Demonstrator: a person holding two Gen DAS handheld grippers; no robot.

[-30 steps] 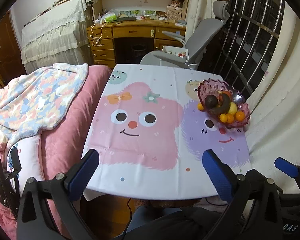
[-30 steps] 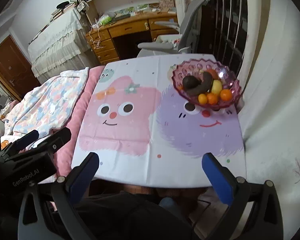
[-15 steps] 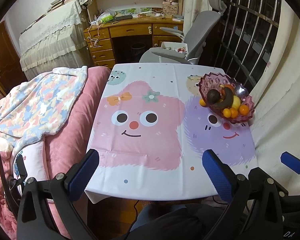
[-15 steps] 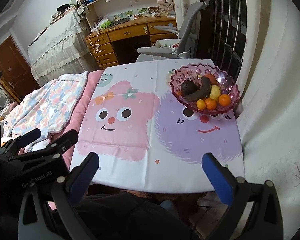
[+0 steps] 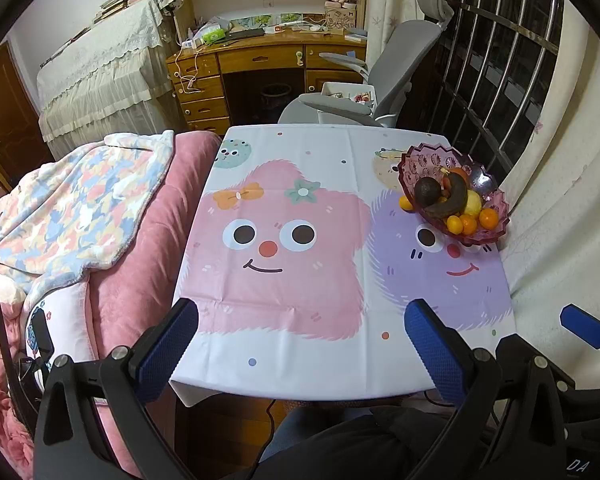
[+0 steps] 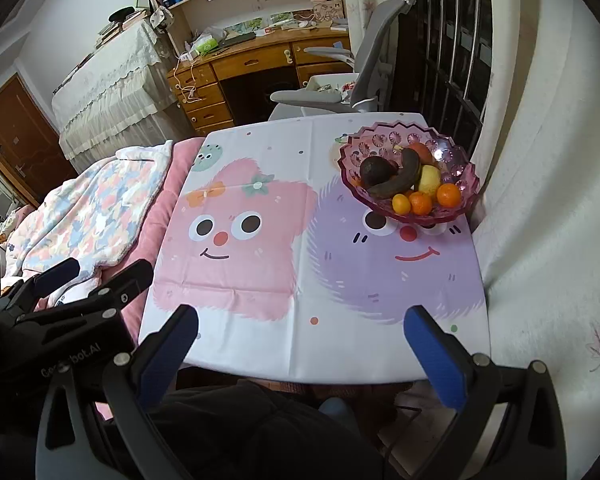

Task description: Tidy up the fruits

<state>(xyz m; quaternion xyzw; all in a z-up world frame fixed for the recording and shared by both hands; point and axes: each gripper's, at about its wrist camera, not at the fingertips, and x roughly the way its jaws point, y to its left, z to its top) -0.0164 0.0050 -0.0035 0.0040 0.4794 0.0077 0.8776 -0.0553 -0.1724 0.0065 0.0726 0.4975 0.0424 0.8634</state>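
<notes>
A pink glass fruit bowl [image 5: 488, 176] stands at the far right of the table; it also shows in the right wrist view [image 6: 384, 144]. It holds a dark avocado [image 6: 374, 171], a blackened banana [image 6: 400, 180], a yellow fruit [image 6: 430, 178] and several small oranges [image 6: 448, 195]. One small orange [image 5: 406, 203] lies on the cloth just left of the bowl. My left gripper [image 5: 300, 344] is open and empty, above the table's near edge. My right gripper [image 6: 300, 344] is open and empty, also at the near edge, far from the bowl.
The table carries a cartoon tablecloth [image 5: 284, 264]. A pink bed with a floral blanket [image 5: 80, 204] lies along the table's left side. A white curtain [image 6: 540, 200] hangs on the right. A grey office chair [image 5: 384, 80] and a wooden desk [image 5: 260, 60] stand beyond.
Both grippers have pulled back and risen slightly, so the table and bowl sit a little farther away in view. Both jaws stay open and empty.
</notes>
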